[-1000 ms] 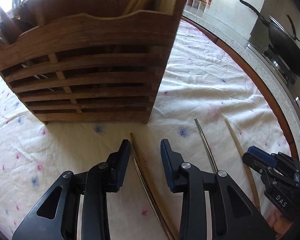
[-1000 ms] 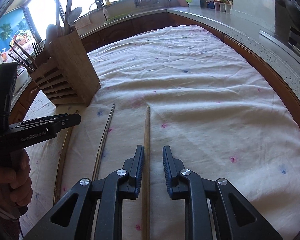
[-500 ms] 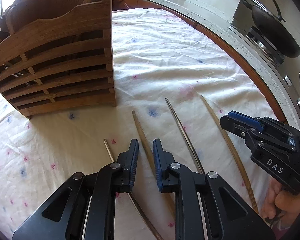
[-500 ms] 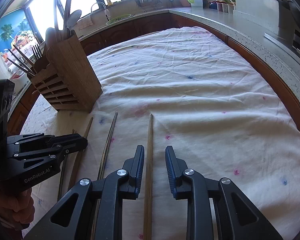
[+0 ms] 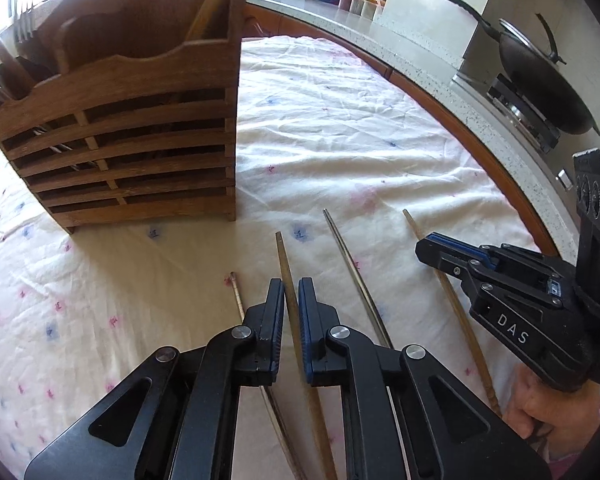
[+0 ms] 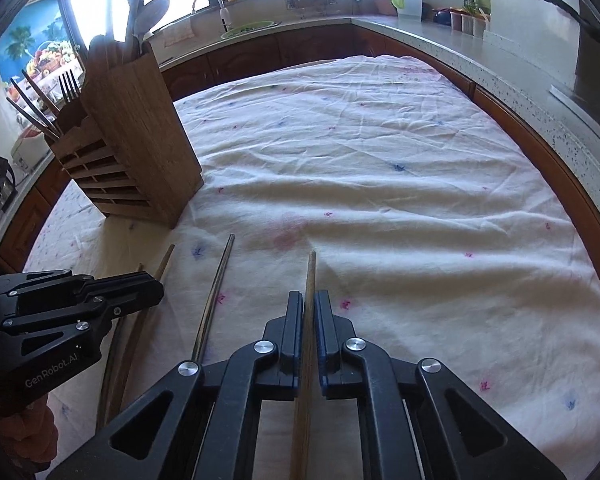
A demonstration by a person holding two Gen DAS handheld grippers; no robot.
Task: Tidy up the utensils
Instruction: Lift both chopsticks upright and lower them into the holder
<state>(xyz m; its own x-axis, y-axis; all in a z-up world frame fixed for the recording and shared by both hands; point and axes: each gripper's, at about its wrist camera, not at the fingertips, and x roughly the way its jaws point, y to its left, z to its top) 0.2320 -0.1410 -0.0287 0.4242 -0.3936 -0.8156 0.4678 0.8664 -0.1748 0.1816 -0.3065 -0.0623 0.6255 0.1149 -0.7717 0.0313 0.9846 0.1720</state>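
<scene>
Several chopsticks lie side by side on the white cloth. My left gripper (image 5: 291, 282) is shut on a wooden chopstick (image 5: 283, 264); a thin metal chopstick (image 5: 236, 292) lies to its left and another metal chopstick (image 5: 350, 264) to its right. My right gripper (image 6: 308, 294) is shut on the rightmost wooden chopstick (image 6: 311, 272), which also shows in the left wrist view (image 5: 452, 312). The wooden slatted utensil holder (image 5: 140, 152) stands ahead on the left, holding forks and spoons; it also shows in the right wrist view (image 6: 136, 140).
The table's wooden rim (image 5: 480, 144) curves along the right, with a stone counter and a black wok (image 5: 540, 72) on a stove beyond. A sink and jars line the far counter (image 6: 340, 20).
Both grippers have closed: the left slid right off the metal chopstick and closed on the wooden one, the right closed on its wooden chopstick. The holder has shifted in the left view.
</scene>
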